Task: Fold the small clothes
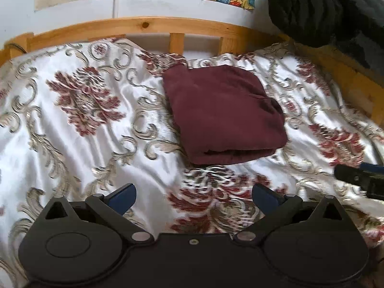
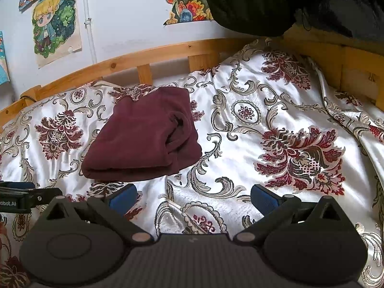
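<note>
One maroon garment [image 1: 223,115] lies folded into a compact, layered rectangle on the patterned bedspread [image 1: 79,148], near the wooden bed rail [image 1: 153,25]. Both the left hand-held gripper [image 1: 194,198] and right hand-held gripper [image 2: 193,198] hover short of it, jaws spread and empty; folding appears finished.
</note>
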